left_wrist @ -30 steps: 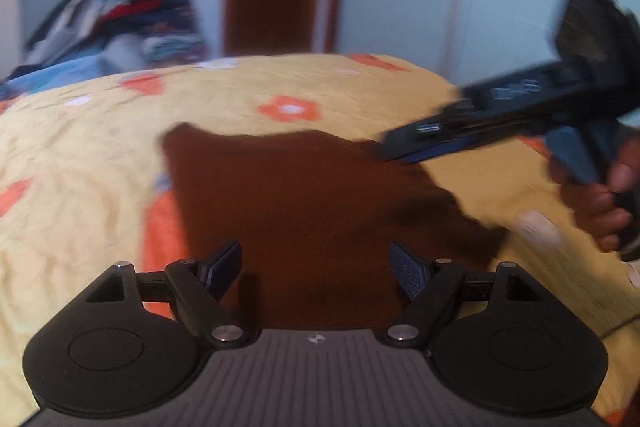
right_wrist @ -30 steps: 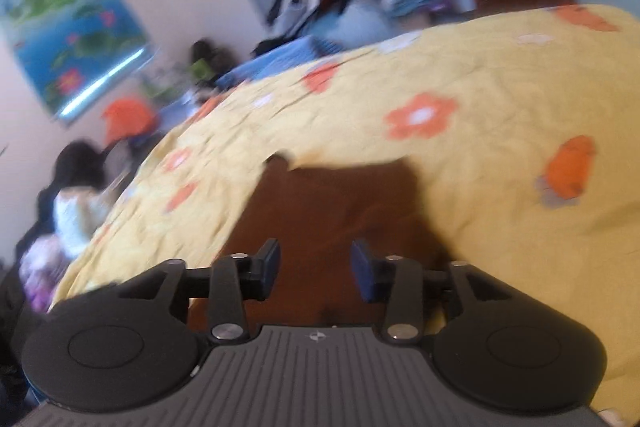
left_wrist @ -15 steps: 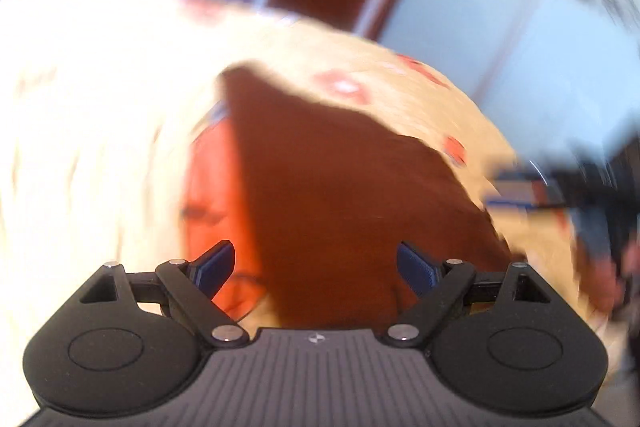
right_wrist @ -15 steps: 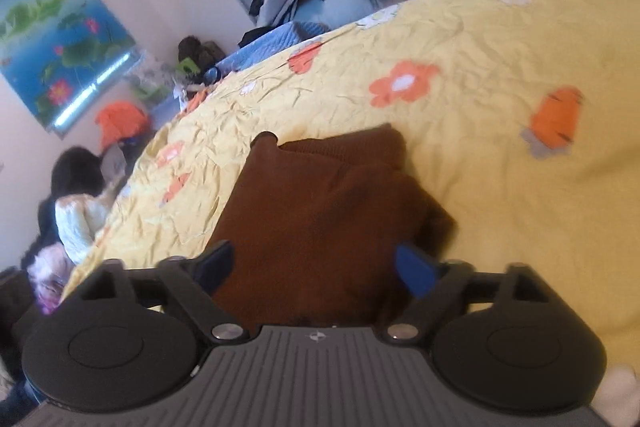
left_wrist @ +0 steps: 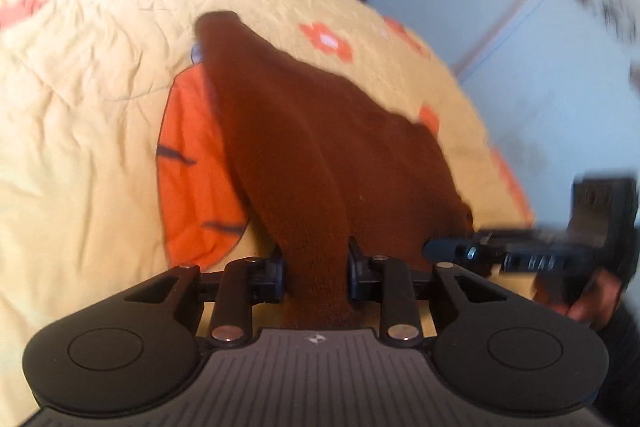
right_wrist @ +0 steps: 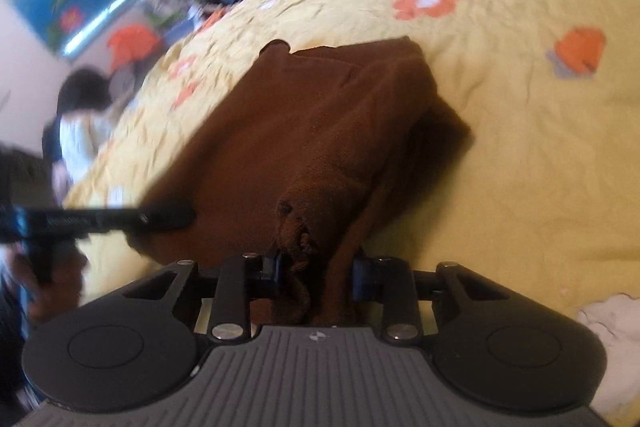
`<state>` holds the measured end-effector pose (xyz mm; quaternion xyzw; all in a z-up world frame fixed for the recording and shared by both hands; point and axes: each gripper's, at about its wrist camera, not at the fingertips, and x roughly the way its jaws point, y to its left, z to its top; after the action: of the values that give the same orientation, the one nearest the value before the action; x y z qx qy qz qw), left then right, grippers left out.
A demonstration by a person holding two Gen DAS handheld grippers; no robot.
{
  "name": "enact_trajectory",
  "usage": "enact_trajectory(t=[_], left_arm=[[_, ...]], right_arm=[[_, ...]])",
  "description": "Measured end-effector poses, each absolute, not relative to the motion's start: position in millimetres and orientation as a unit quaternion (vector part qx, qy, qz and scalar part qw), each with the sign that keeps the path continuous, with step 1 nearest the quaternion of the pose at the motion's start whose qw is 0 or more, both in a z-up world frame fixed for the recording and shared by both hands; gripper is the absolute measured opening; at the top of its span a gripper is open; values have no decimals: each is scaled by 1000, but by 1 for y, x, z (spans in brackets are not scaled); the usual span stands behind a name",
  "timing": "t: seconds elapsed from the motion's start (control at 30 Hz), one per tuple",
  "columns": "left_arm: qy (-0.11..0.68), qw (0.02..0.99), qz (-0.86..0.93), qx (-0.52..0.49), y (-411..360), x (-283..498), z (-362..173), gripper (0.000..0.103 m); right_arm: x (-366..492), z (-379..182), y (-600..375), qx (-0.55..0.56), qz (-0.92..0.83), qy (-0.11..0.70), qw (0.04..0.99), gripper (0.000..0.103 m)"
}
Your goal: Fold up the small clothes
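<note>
1. The brown garment (left_wrist: 320,155) lies on a bed under a yellow bedspread (left_wrist: 88,115) printed with orange flowers. It rests partly over a large orange patch of the print, seen in the left wrist view.
2. The left gripper (left_wrist: 316,275) has its fingers (left_wrist: 272,277) drawn in narrow and closing. A bunched ridge of the brown cloth fills the gap between them, and both pads press against it.
3. From that grip the cloth rises as a raised fold that runs away toward the garment's far corner.
4. The right gripper (right_wrist: 318,277) likewise has its fingers (right_wrist: 362,277) narrow and closing. A gathered, rumpled edge of the same garment (right_wrist: 320,131) sits between the pads, which touch it on both sides.
5. In the right wrist view the garment spreads out beyond the fingers in overlapping layers, with a thicker folded part on its right side.
6. Each camera catches the other gripper at the near edge of the garment: the right one (left_wrist: 520,255) at the right of the left view, the left one (right_wrist: 100,219) at the left of the right view, both blurred.
7. A pale bit of cloth (right_wrist: 612,331) lies on the bedspread at the lower right of the right view, apart from the brown garment.
</note>
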<state>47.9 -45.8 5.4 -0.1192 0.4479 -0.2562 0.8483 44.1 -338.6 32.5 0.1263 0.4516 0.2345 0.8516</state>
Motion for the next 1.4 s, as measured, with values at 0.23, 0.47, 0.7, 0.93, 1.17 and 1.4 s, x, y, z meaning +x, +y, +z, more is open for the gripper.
enact_trajectory(t=[0.23,0.47,0.7,0.93,1.17,1.4], left_arm=[[366,901,-229,-40,-42,16,34,55],[344,896,-278,45,-105,35,25,77],[358,895,-260,59,-121,55,-3,83],[355,898,-254,57,-121,58,-5,83],[359,899,-245,53,-125,53,0,82],[360,902,-231,58,-124,41,8,81]], right_arm=[[38,49,-350,129,206,424,873,72],[106,78,-343,201,252,376,869,72],[157,25,-326,183,233,431,852,61],[95,57,-360,234,202,371,876,84],[52,66,-375,238,186,365,881,90],[46,52,-372,236,182,392,871,93]])
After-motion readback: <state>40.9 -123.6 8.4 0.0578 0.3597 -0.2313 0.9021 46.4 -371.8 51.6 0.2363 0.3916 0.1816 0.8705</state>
